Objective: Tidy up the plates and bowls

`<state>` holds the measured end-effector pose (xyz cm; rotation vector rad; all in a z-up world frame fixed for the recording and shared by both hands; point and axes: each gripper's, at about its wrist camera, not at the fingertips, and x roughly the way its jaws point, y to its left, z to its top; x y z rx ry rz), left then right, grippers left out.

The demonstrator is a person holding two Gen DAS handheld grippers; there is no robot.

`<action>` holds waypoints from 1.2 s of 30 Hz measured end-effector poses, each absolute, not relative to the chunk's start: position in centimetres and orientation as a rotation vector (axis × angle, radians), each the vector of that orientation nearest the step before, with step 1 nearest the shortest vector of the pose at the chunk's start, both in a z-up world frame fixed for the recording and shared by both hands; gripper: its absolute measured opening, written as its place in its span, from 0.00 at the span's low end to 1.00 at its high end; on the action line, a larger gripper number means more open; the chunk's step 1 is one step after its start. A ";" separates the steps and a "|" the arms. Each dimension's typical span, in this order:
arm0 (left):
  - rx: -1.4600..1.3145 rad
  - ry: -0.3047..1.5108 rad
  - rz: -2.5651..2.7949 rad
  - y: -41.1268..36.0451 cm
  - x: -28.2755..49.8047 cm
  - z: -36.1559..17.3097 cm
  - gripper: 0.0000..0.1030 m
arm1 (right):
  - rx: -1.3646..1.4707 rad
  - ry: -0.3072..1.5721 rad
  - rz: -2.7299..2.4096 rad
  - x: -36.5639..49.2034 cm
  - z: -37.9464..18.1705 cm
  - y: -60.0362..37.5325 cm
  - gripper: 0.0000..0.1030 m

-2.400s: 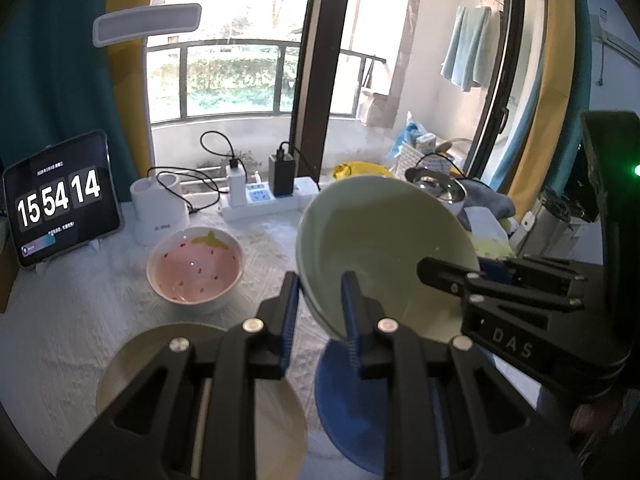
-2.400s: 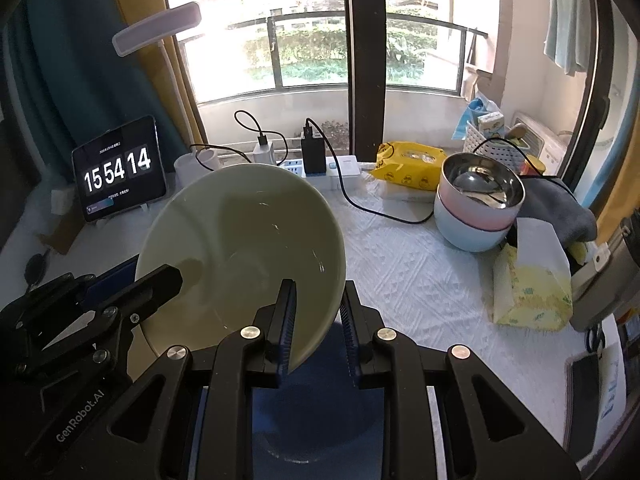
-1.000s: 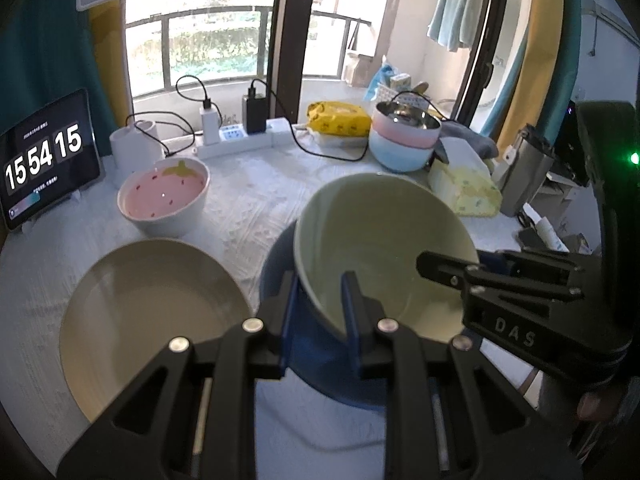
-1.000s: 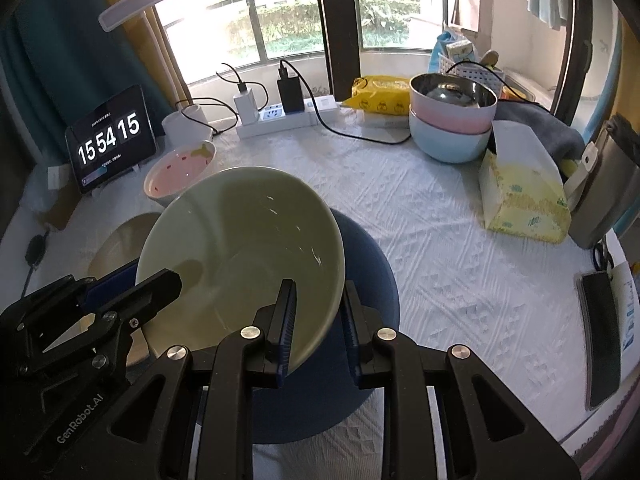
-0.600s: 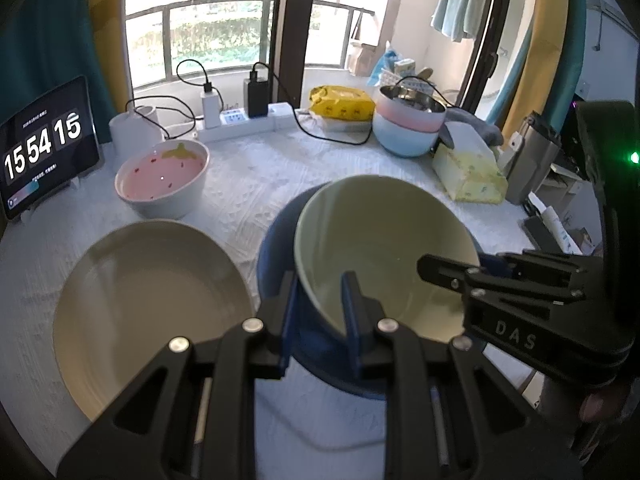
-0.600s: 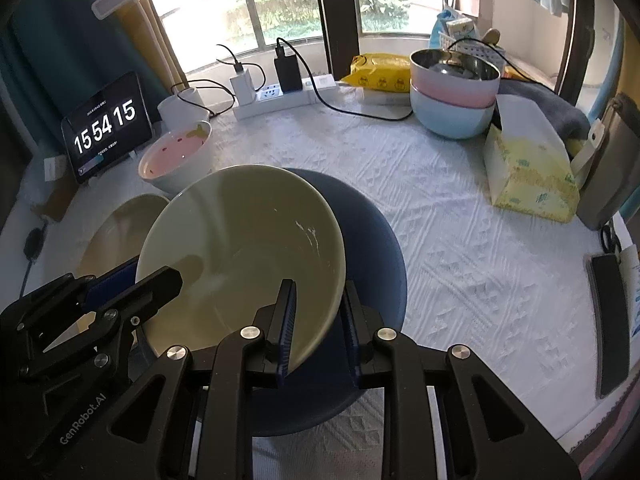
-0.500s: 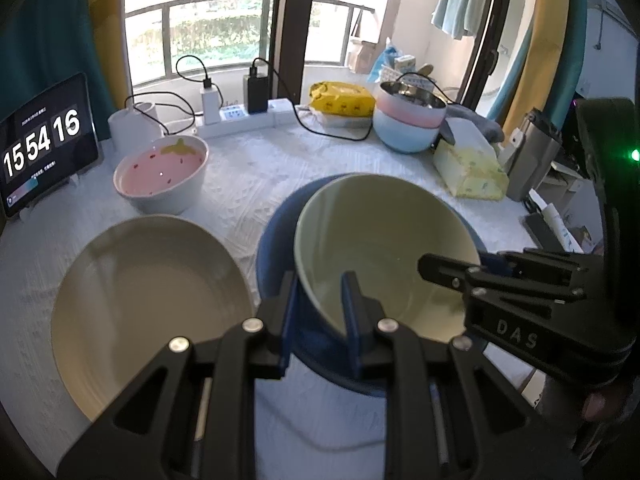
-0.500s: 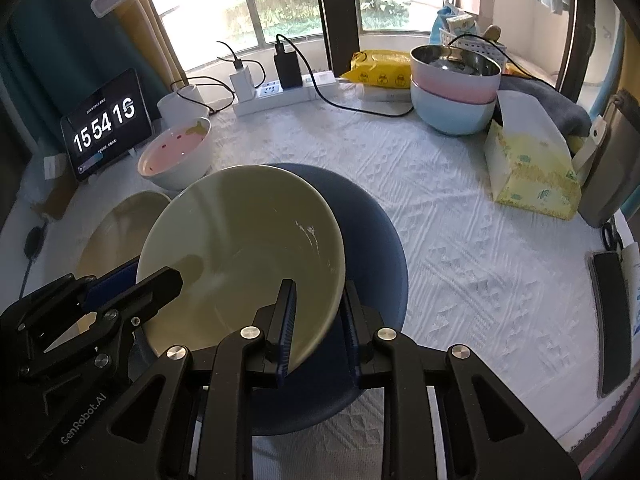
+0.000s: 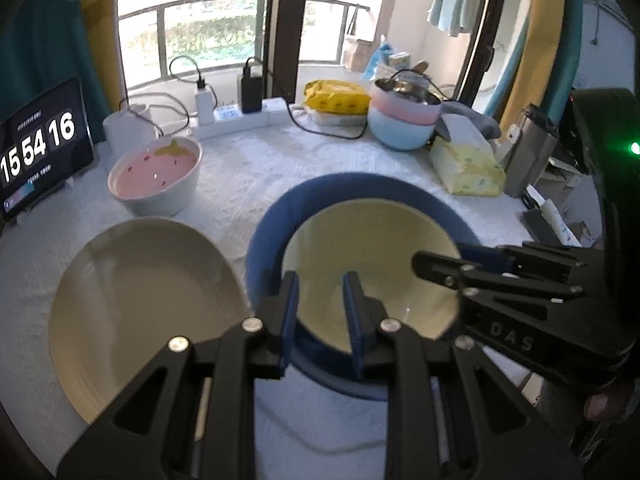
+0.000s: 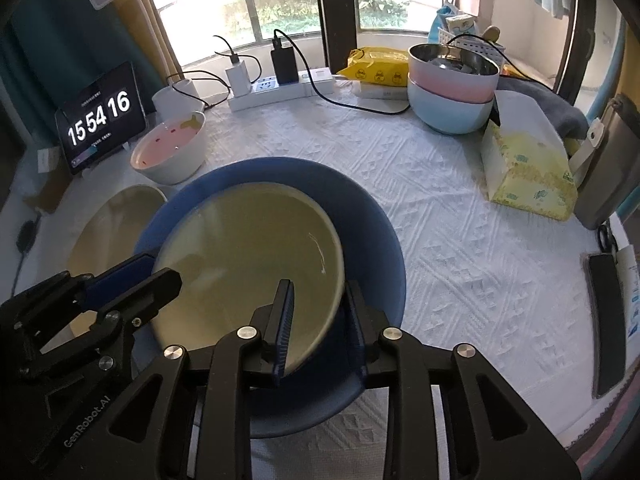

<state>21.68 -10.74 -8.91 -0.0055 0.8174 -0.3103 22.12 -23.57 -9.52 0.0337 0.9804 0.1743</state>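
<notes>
A pale green bowl [image 9: 368, 252] [image 10: 248, 248] sits low inside the large blue bowl [image 9: 352, 188] [image 10: 372, 216] on the white tablecloth. My left gripper [image 9: 320, 304] is shut on the green bowl's near-left rim; it shows at the left in the right wrist view [image 10: 132, 280]. My right gripper [image 10: 320, 308] is shut on the green bowl's right rim; it shows at the right in the left wrist view [image 9: 440, 260]. A beige plate [image 9: 136, 304] [image 10: 108, 224] lies left of the blue bowl. A pink strawberry bowl [image 9: 156, 172] [image 10: 170, 148] stands behind it.
A stack of blue, pink and steel bowls [image 10: 452, 84] stands back right, with a tissue pack [image 10: 528, 164] beside it. A tablet clock [image 10: 100, 120], white cup [image 9: 128, 128], power strip with cables [image 10: 280, 80] and yellow packet [image 10: 376, 64] line the back. A phone [image 10: 608, 296] lies far right.
Both grippers have lowered the green bowl from above the table down into the blue bowl, and the view has tipped downward. Both stay shut on its rim.
</notes>
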 end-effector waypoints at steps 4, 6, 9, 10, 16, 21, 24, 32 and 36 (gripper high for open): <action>0.013 0.801 -0.315 -11.1 21.4 -8.6 0.23 | 0.011 0.981 0.164 22.2 -9.6 -23.2 0.29; 0.014 0.803 -0.314 -11.1 21.4 -8.6 0.23 | 0.018 0.982 0.167 22.2 -9.5 -23.2 0.29; 0.007 0.801 -0.309 -10.9 21.4 -8.5 0.23 | 0.016 0.971 0.158 22.1 -9.2 -23.3 0.29; 0.005 0.800 -0.308 -10.8 21.4 -8.4 0.23 | 0.016 0.963 0.150 22.0 -8.9 -23.5 0.29; -0.011 0.787 -0.296 -10.1 21.4 -7.9 0.23 | 0.021 0.928 0.157 21.9 -7.4 -23.5 0.29; -0.025 0.772 -0.277 -9.2 21.4 -7.3 0.23 | 0.009 0.913 0.174 22.1 -6.6 -22.7 0.29; -0.033 0.764 -0.260 -8.6 21.5 -7.0 0.23 | 0.002 0.909 0.184 22.3 -6.3 -22.2 0.29; -0.062 0.750 -0.233 -7.2 21.9 -6.3 0.25 | -0.019 0.906 0.201 22.9 -5.8 -21.3 0.29; -0.062 0.748 -0.232 -6.9 22.1 -6.2 0.28 | -0.031 0.904 0.205 23.2 -5.5 -20.8 0.29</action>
